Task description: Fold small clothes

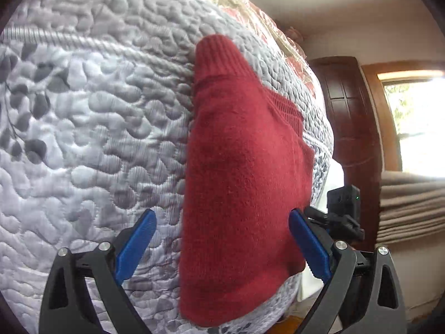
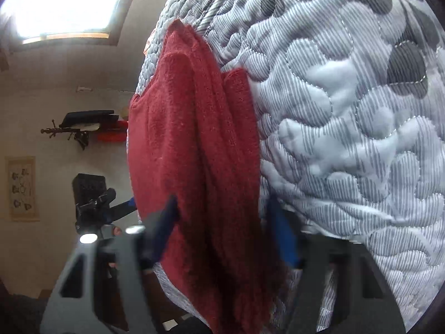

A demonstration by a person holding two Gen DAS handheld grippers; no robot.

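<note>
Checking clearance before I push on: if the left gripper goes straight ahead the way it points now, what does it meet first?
Most likely the red knit garment: it lies between the open fingers of the left gripper, on the grey quilted bedspread. Depth is hard to judge here.

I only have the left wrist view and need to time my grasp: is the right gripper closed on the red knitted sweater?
Observer: No. The right gripper is open, with its blue fingers on either side of the red knitted sweater.
Operator: Is that edge a single layer?
Observer: No, several folded layers show stacked there.
Operator: Anything sticking out?
Observer: A small red flap pokes out towards the grey quilted bedspread.
</note>
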